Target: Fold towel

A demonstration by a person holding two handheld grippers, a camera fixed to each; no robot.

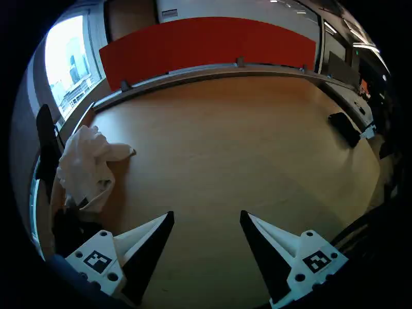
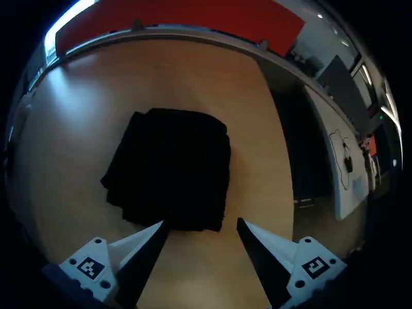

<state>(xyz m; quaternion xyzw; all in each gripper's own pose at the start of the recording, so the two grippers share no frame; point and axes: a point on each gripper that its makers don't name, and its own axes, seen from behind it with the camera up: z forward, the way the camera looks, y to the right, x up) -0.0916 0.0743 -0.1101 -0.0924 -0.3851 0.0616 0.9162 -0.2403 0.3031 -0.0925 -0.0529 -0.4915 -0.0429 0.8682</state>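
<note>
A crumpled white towel [image 1: 90, 167] lies in a heap at the left edge of the wooden table [image 1: 232, 144] in the left gripper view. My left gripper [image 1: 207, 215] is open above the bare wood, to the right of that heap, holding nothing. In the right gripper view a black folded towel [image 2: 172, 167] lies flat on the table [image 2: 77, 129], just beyond my fingertips. My right gripper [image 2: 201, 222] is open, its jaws apart at the towel's near edge, with nothing between them. The same black towel [image 1: 345, 129] appears small at the far right of the left gripper view.
A red partition panel [image 1: 206, 44] runs along the table's far edge. A bright window [image 1: 69, 62] is at the left. A dark chair back [image 1: 46, 139] stands by the white towel. Beyond the table's right edge stands a white desk [image 2: 350, 170] with cables.
</note>
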